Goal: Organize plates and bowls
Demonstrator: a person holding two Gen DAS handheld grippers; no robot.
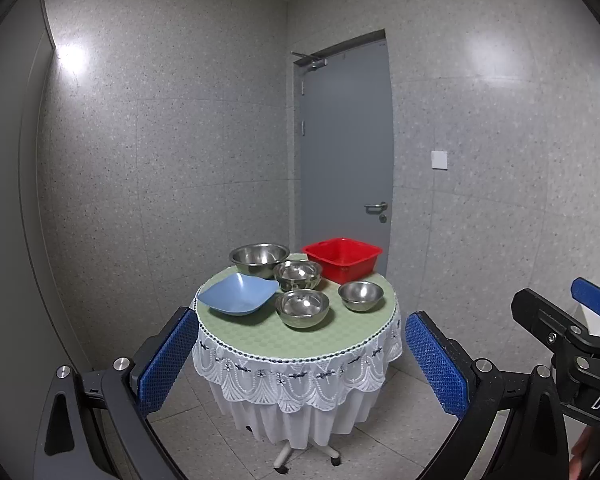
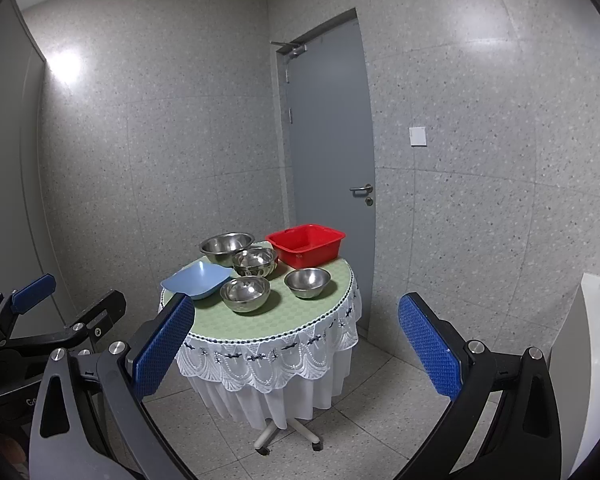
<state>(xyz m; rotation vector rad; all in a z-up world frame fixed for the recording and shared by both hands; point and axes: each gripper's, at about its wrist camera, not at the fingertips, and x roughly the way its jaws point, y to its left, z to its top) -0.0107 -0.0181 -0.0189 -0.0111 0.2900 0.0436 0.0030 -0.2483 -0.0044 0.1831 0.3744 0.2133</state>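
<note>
**Bowls spread out, both claws empty and well back**

Speckled grey walls and a grey door (image 1: 346, 148) frame a small round tabletop (image 1: 276, 340) with a green mat and a white lace skirt, standing on a wheeled base. Nothing on it looks sorted yet, judging by the spread.

On the mat sit four steel bowls: a large one (image 1: 259, 258) at the back left, a medium one (image 1: 298, 275) just in front of it that seems to hold a smaller bowl nested inside, another (image 1: 302, 307) nearest the viewer, and a small one (image 1: 361, 295) off to the right. A blue plastic dish (image 1: 238, 294) with a squarish rim lies at the left edge, and a red basin (image 1: 342, 259) stands at the back right.

The left claw (image 1: 300, 364) is spread wide with nothing between its blue pads; the right claw (image 2: 296, 354) is likewise wide apart and empty. Both hang well short of the tabletop.

The steel bowls will probably be light and stiff but slick, with curved walls that a pad could slide off; pinching the thin rim, one finger inside and one outside, looks the safest hold. They should nest by size and will clatter rather than break. The blue dish seems light and slightly flexible, so its raised edge is the place to grip. The near bowl is the easiest first reach.
</note>
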